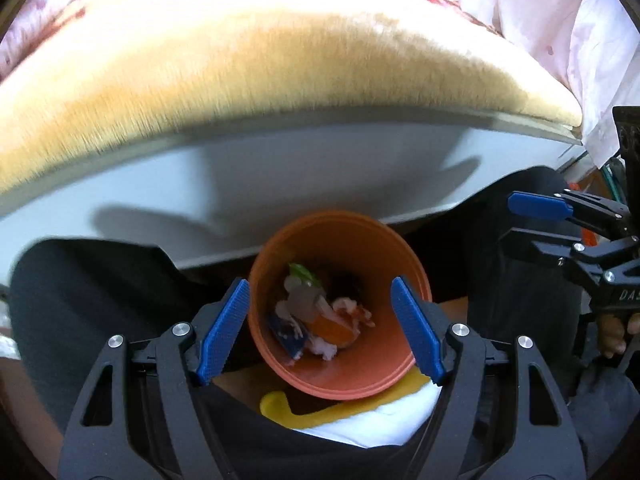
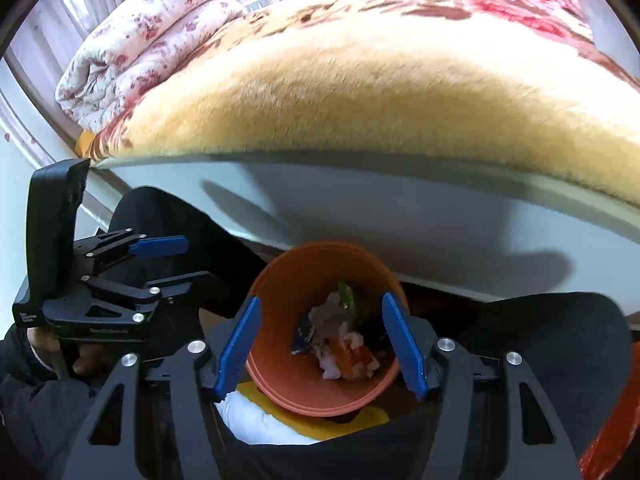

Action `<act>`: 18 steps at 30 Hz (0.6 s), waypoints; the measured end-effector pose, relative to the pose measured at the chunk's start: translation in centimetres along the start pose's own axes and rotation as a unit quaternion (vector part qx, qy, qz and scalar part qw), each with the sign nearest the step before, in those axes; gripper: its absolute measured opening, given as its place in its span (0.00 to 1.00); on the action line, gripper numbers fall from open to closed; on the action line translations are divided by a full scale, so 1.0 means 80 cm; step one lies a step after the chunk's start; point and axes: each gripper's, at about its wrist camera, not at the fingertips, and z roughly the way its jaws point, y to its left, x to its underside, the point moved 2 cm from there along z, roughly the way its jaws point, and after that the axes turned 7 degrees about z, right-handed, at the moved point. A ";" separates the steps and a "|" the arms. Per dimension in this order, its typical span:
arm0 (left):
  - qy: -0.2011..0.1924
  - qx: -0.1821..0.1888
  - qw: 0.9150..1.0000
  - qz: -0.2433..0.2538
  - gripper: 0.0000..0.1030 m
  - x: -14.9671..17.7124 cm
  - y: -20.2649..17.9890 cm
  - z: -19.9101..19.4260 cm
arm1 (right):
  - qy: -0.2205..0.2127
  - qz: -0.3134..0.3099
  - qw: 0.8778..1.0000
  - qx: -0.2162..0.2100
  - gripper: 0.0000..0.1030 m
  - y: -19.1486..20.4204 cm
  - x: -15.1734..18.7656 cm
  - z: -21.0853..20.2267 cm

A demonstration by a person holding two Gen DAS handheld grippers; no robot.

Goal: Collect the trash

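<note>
An orange bin [image 1: 340,376] stands on the floor between a person's dark-trousered legs, below the bed's edge; it also shows in the right wrist view [image 2: 296,388]. Crumpled trash [image 1: 320,316] lies at its bottom, wrappers in white, orange, blue and green, and shows in the right wrist view too [image 2: 340,340]. My left gripper [image 1: 324,328] is open and empty above the bin's mouth. My right gripper [image 2: 322,344] is open and empty above the same bin. Each gripper shows in the other's view: the right gripper [image 1: 532,220] and the left gripper [image 2: 176,260].
A bed with a tan plush blanket [image 1: 240,92] and a pale side panel [image 1: 320,184] fills the upper half. A folded floral quilt [image 2: 136,44] lies on the bed at left. A white and yellow item [image 1: 360,416] lies under the bin.
</note>
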 end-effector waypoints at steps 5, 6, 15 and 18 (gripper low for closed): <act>-0.050 -0.025 0.998 0.003 0.77 -0.047 -0.001 -0.050 | -0.076 -0.013 0.997 0.003 0.82 0.009 -0.041 -0.060; -0.068 -0.031 0.997 0.003 0.80 -0.060 0.000 -0.062 | -0.104 -0.020 0.994 0.008 0.91 0.012 -0.054 -0.077; -0.242 -0.169 0.955 0.003 0.90 -0.228 0.038 -0.143 | -0.275 0.034 0.950 0.144 0.96 -0.010 -0.230 -0.140; -0.264 -0.184 0.947 -0.013 0.90 -0.274 0.058 -0.134 | -0.294 0.068 0.937 0.176 0.96 -0.030 -0.277 -0.119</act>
